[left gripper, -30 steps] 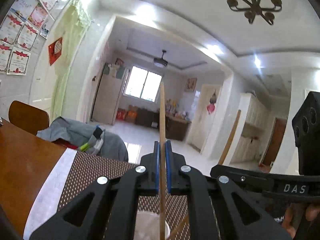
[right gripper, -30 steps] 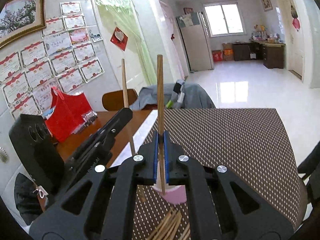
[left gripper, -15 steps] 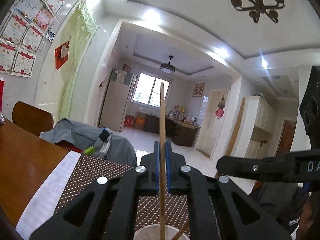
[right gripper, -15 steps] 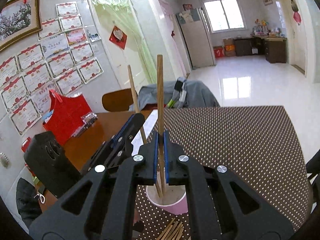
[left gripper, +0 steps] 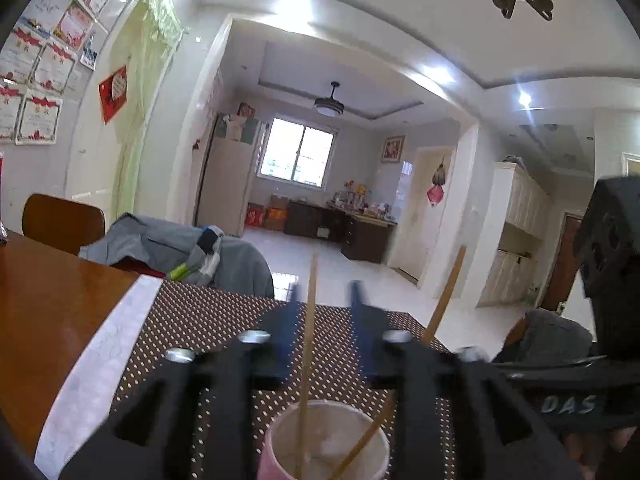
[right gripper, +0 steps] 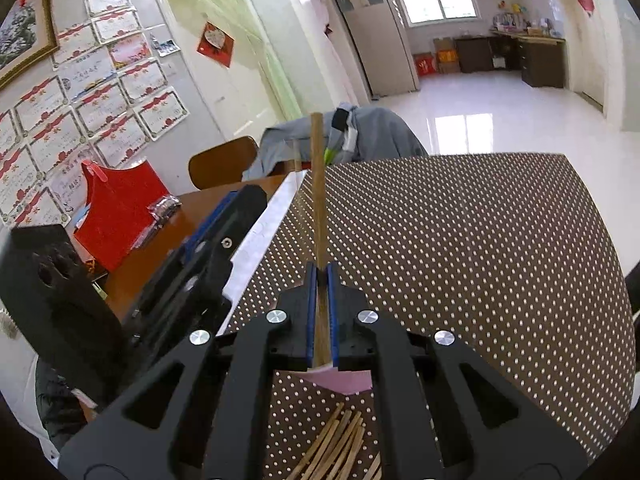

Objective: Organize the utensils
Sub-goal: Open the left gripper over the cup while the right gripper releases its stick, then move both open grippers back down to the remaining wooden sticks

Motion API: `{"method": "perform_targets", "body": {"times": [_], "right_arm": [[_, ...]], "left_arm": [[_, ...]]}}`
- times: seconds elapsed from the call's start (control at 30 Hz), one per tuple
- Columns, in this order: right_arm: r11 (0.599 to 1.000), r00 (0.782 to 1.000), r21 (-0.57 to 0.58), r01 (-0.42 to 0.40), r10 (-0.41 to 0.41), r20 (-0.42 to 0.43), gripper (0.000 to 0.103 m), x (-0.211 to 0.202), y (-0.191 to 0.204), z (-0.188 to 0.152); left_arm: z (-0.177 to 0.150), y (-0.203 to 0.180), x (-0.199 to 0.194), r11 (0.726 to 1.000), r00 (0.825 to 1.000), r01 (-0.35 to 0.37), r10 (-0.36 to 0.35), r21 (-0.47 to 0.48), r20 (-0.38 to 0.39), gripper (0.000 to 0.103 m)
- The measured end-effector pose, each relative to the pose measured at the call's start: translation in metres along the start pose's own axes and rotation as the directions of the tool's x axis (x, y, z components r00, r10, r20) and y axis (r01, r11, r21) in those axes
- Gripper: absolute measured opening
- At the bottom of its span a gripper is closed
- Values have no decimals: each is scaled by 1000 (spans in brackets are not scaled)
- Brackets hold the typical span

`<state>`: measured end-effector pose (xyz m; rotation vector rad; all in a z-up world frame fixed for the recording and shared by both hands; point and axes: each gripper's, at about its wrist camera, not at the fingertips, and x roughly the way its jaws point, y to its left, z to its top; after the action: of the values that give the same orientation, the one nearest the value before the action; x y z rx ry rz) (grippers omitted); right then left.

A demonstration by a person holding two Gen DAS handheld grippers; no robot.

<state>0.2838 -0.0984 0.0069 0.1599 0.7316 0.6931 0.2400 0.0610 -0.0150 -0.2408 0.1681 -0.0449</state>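
Observation:
A pink cup stands on the dotted brown mat, right under my left gripper. The left jaws are open, and a wooden chopstick stands loose in the cup between them. A second chopstick leans out of the cup toward the right gripper's body. My right gripper is shut on that upright chopstick, above the pink cup. A pile of several chopsticks lies on the mat below it.
A red bag and a wooden chair with grey clothes stand at the table's left and far side. The left gripper's body is close on the right gripper's left. The mat's right edge drops to the floor.
My left gripper has opened and let go of its chopstick, which now stands in the cup. My right gripper, still holding its chopstick, has shifted over the cup.

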Motion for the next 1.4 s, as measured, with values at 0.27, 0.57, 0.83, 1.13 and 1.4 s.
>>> {"method": "perform_targets", "body": {"times": [0.27, 0.57, 0.83, 1.13, 1.4], "right_arm": [[999, 999, 20, 51, -51, 10, 8, -13, 1, -10], [996, 996, 39, 84, -86, 34, 27, -36, 8, -20], [993, 991, 52, 107, -110, 70, 48, -69, 8, -35], [986, 987, 46, 162, -162, 9, 51, -83, -6, -84], [977, 972, 22, 210, -206, -109, 53, -77, -21, -129]], "left_arm": [[5, -4, -23, 1000, 1000, -3, 3, 15, -21, 40], [12, -11, -58, 999, 999, -5, 7, 33, -51, 49], [14, -19, -91, 998, 992, 16, -10, 53, -122, 53], [-19, -25, -98, 994, 932, 36, 3, 102, -362, 53], [-81, -24, -74, 986, 742, 84, 34, 143, -670, 53]]}}
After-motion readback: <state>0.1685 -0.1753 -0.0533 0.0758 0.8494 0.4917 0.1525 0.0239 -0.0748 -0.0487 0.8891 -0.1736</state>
